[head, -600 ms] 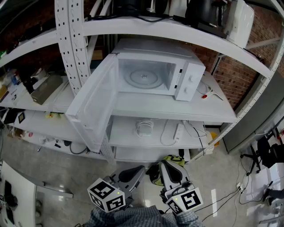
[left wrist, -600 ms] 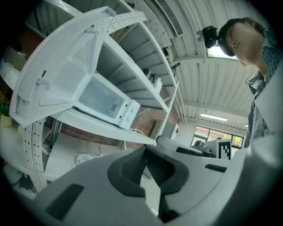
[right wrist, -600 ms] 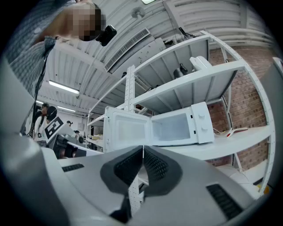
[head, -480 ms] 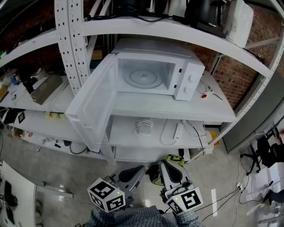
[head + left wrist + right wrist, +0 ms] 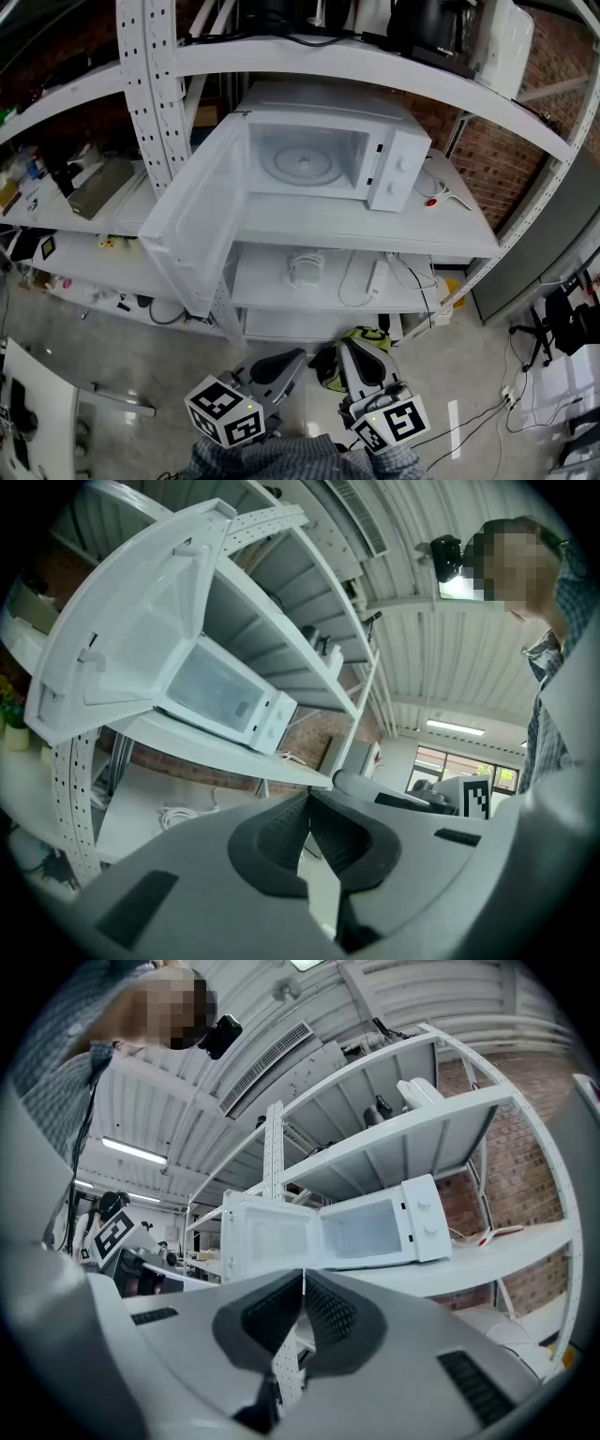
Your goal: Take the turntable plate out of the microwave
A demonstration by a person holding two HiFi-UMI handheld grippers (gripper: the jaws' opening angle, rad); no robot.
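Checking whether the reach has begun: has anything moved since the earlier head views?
Nothing visibly changed. The left gripper and right gripper are as before, low by the person, jaws shut and empty. The microwave has its door open and the turntable plate inside, as before.

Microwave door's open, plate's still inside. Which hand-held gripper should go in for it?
Right, probably. Both are shut, empty and low. The open door juts out ahead of the left hand-held gripper; the right hand-held gripper faces the cavity holding the turntable plate.
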